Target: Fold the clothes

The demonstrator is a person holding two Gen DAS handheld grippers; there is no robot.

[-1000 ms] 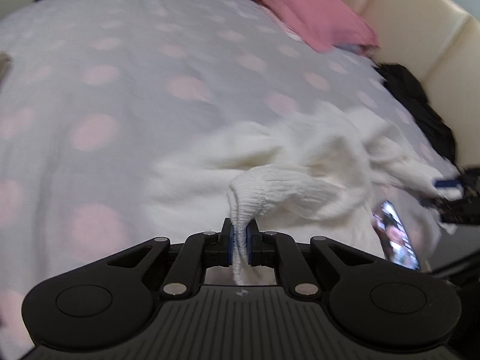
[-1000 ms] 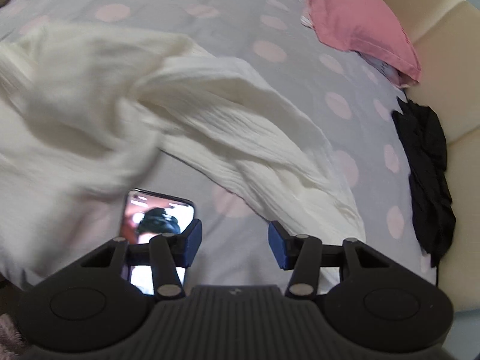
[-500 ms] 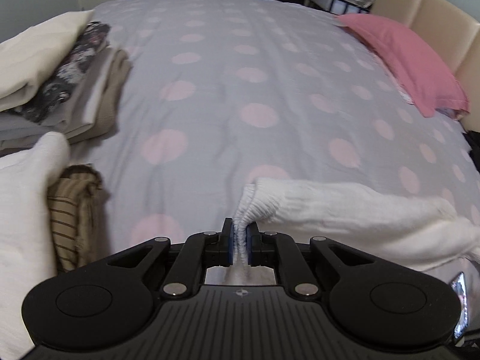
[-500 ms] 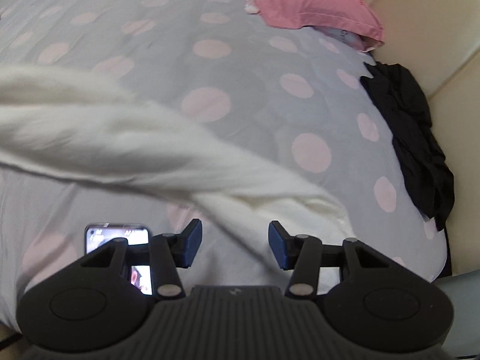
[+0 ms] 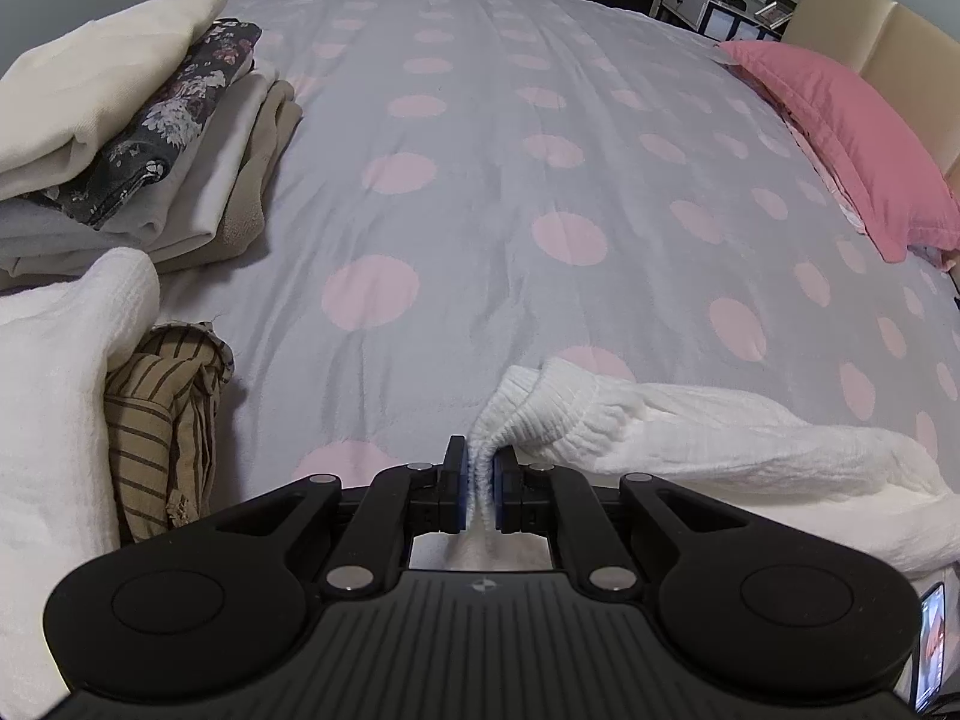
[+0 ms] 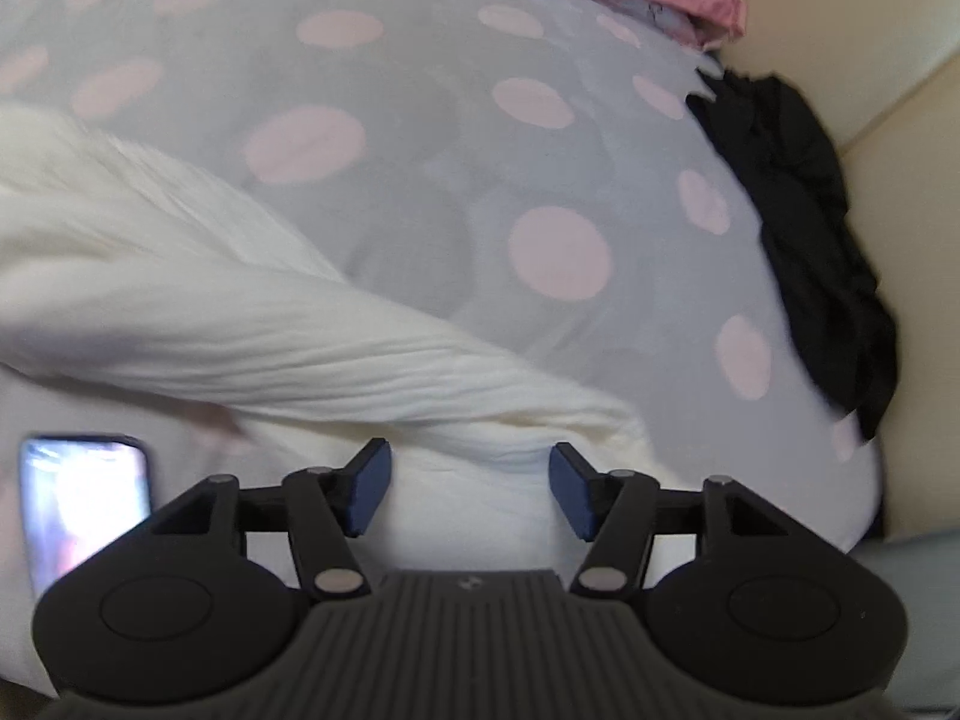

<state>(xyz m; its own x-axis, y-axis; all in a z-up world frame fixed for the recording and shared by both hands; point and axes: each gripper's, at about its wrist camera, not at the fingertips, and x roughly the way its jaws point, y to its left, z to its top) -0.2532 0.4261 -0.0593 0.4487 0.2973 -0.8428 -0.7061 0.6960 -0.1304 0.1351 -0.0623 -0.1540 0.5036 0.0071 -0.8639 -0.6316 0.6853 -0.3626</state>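
While clothes await folding:
Left gripper [image 5: 479, 476]: clamped on white garment's [image 5: 690, 432] ribbed edge.
Right gripper [image 6: 461, 489]: jaws just widened, gripping nothing, white cloth beneath.

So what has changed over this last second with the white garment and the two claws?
The left claw pulled the white garment out from a crumpled heap into a long band. The right claw closed in on its far end, jaws just opening wider, gripping nothing. The left grip stayed shut.
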